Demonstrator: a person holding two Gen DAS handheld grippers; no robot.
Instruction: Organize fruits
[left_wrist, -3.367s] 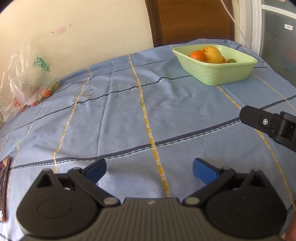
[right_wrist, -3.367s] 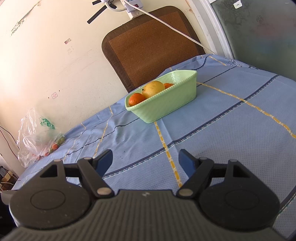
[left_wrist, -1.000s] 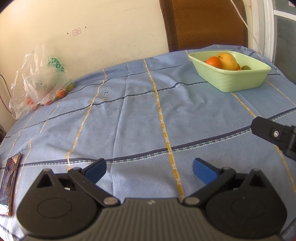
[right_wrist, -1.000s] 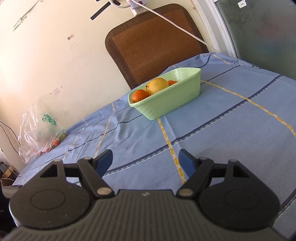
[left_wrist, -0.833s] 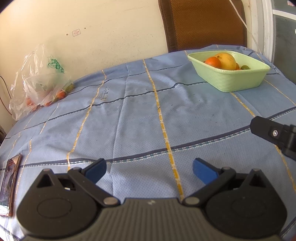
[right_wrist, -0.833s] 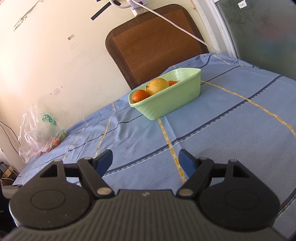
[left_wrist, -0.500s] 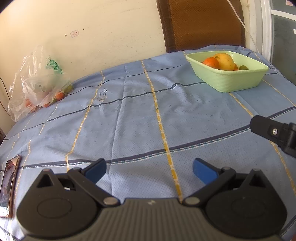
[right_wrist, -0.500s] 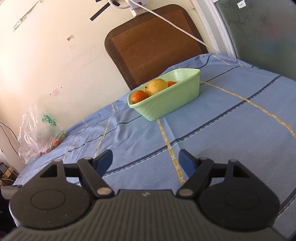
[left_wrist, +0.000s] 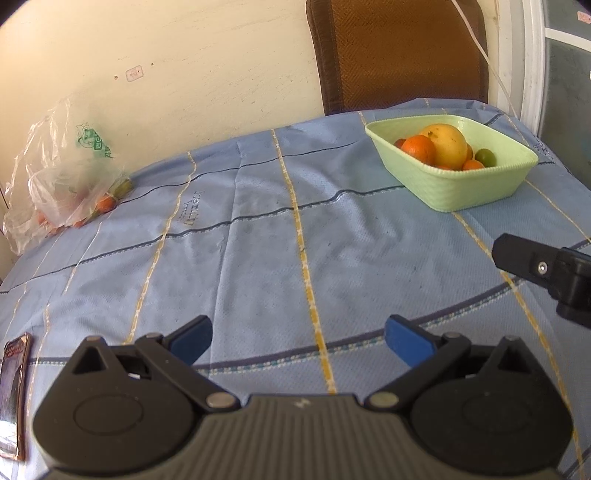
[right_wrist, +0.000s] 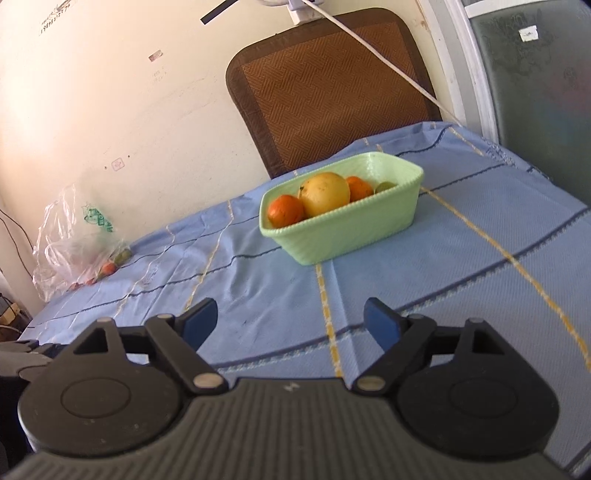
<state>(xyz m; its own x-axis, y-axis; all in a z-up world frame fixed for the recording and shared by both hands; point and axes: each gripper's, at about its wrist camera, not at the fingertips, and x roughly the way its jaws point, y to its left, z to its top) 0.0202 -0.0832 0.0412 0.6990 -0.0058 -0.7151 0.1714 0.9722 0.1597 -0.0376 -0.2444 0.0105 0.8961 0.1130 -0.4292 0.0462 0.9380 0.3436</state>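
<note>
A pale green basket (left_wrist: 472, 188) (right_wrist: 354, 236) stands at the far right of the blue tablecloth. It holds a big yellow fruit (left_wrist: 445, 144) (right_wrist: 325, 194), oranges (left_wrist: 419, 147) (right_wrist: 285, 210) and a small green fruit (left_wrist: 484, 157). A clear plastic bag (left_wrist: 62, 170) (right_wrist: 74, 240) with small orange and green fruits lies at the far left by the wall. My left gripper (left_wrist: 297, 338) is open and empty over the near middle of the cloth. My right gripper (right_wrist: 290, 319) is open and empty, short of the basket.
A brown woven chair back (left_wrist: 402, 51) (right_wrist: 332, 88) stands behind the table. A phone (left_wrist: 13, 391) lies at the near left edge. A white cable (right_wrist: 388, 62) hangs across the chair. Part of the right gripper (left_wrist: 546, 273) shows at the right of the left wrist view.
Both views have shifted slightly; the basket sits a little lower and closer in the frames. Both grippers stay open and empty.
</note>
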